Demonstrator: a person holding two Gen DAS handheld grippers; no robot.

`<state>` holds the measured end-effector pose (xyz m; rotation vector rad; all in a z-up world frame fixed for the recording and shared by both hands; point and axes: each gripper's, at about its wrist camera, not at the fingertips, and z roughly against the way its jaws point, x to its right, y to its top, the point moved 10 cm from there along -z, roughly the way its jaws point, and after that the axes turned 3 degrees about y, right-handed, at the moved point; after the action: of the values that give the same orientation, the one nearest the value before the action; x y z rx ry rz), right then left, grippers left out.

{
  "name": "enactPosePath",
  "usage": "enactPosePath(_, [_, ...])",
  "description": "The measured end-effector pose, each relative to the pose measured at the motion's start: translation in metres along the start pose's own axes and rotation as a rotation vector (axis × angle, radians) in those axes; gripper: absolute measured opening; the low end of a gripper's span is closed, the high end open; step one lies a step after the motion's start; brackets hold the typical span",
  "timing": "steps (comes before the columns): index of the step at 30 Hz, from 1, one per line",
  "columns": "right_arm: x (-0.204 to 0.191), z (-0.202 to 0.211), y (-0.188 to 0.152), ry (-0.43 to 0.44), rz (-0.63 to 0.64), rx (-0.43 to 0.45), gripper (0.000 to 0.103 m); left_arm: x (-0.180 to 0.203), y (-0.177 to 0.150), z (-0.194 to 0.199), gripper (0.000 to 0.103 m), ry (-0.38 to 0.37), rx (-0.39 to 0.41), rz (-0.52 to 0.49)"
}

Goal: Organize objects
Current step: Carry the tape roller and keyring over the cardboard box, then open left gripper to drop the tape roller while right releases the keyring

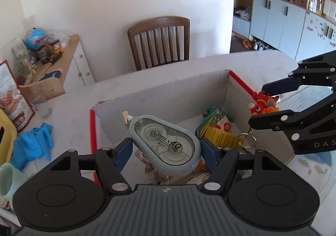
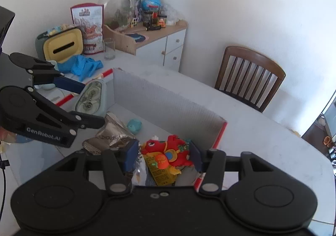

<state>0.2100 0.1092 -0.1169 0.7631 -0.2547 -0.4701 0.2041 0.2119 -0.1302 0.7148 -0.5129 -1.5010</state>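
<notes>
My left gripper [image 1: 166,153] is shut on a pale blue correction tape dispenser [image 1: 166,143] and holds it above the open cardboard box [image 1: 168,93]; the dispenser also shows in the right wrist view [image 2: 90,97]. My right gripper [image 2: 162,157] is shut on a red dragon toy keychain [image 2: 168,151] over the box's right end; the toy [image 1: 264,103] and right gripper [image 1: 262,107] show in the left wrist view. Inside the box lie a silver snack packet [image 2: 113,137], a small teal toy [image 2: 134,125] and a yellow tag [image 1: 222,137].
The box sits on a white table [image 2: 262,141]. Blue gloves [image 2: 84,66], a yellow tissue box [image 2: 63,47], a glass jar [image 2: 109,49] and a red-white bag [image 2: 90,30] lie at the table's far left. A wooden chair [image 1: 159,43] and a cluttered cabinet [image 2: 159,34] stand behind.
</notes>
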Motion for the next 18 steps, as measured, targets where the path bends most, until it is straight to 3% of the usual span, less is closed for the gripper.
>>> enactPosePath(7, [-0.005, -0.030, -0.011, 0.008, 0.010, -0.045, 0.052, -0.003, -0.001, -0.035, 0.071, -0.019, -0.038, -0.030])
enactPosePath(18, [-0.018, -0.058, -0.019, 0.038, 0.033, -0.085, 0.052, -0.016, -0.003, -0.089, 0.070, -0.027, -0.157, 0.052])
